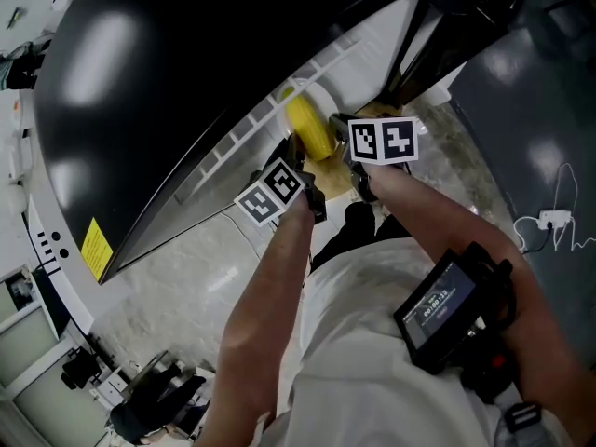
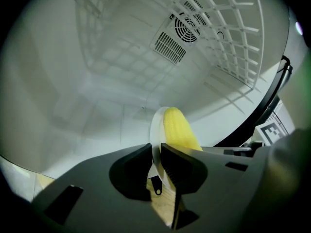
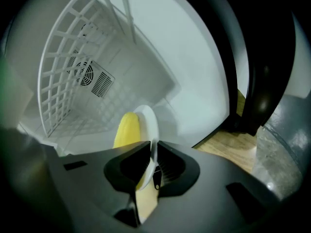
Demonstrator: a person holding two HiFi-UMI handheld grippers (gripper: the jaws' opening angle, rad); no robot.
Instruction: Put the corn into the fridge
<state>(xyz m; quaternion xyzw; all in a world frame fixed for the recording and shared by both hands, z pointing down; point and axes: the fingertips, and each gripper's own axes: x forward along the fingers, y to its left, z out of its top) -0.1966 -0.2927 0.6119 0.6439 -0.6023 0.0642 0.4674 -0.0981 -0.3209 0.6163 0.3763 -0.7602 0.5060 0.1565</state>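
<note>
At the mouth of the fridge, the head view shows the corn lying on a white plate that we carry between both tools. The left gripper takes the rim at about 7 o'clock of the cob. The right gripper takes it at about 3 o'clock. The black door fills the frame from 9 to 12 o'clock, and the edge of the wire shelf runs just beside the plate.

In the left gripper view the jaws stand narrow and clamp the plate's rim. The corn lies just past them at 1 o'clock. The white cavity opens ahead, with a fan vent at 12 o'clock and the shelf at 2 o'clock.

In the right gripper view the jaws also pinch the rim, narrow and firm, with the cob at 11 o'clock of them. The shelf sits at 10 o'clock, and the wooden floor shows at 4 o'clock.

We judge the step to be carrying the plate inward. To do it well, we should move both grippers together and level, so the cob does not roll off the shallow plate. The rim should pass clear of the shelf wires, and neither grip should ease until the plate rests flat inside.
</note>
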